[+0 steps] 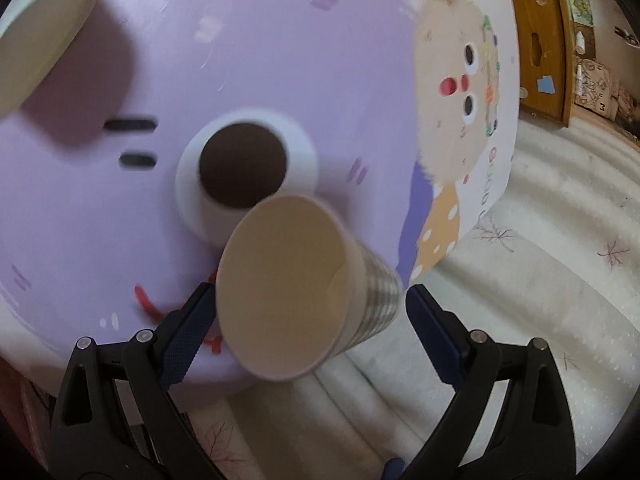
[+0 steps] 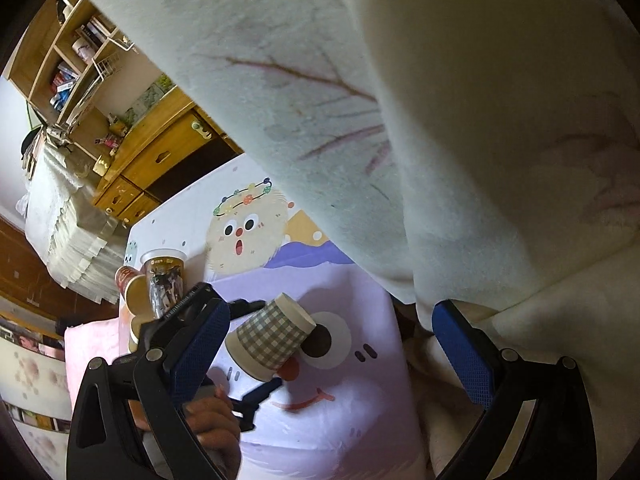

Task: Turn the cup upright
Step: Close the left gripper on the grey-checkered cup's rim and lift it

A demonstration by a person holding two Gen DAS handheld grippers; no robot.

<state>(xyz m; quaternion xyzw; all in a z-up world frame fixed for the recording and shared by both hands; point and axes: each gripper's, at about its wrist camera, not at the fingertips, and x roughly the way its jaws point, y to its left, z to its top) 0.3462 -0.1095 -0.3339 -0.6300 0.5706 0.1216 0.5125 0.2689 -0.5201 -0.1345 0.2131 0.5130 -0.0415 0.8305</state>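
A paper cup (image 1: pixel 288 292) with a grey-green check pattern lies tilted between the fingers of my left gripper (image 1: pixel 312 332), its open mouth toward the camera. The jaws stand wide; the left pad (image 1: pixel 186 332) is at the rim, the right pad (image 1: pixel 434 332) is clear of the cup. In the right wrist view the same cup (image 2: pixel 272 338) hangs tilted over the purple cartoon table (image 2: pixel 340 412), base up and right, held by the other gripper's fingers (image 2: pixel 256 394). My right gripper (image 2: pixel 328 356) is open and empty, beside a white blanket.
A second paper cup (image 1: pixel 36 40) shows at the upper left. At the table's far corner stand a clear plastic cup (image 2: pixel 164 280) and more paper cups (image 2: pixel 134 290). A white patterned blanket (image 2: pixel 440 120), wooden drawers (image 2: pixel 160 164) and shelves surround the table.
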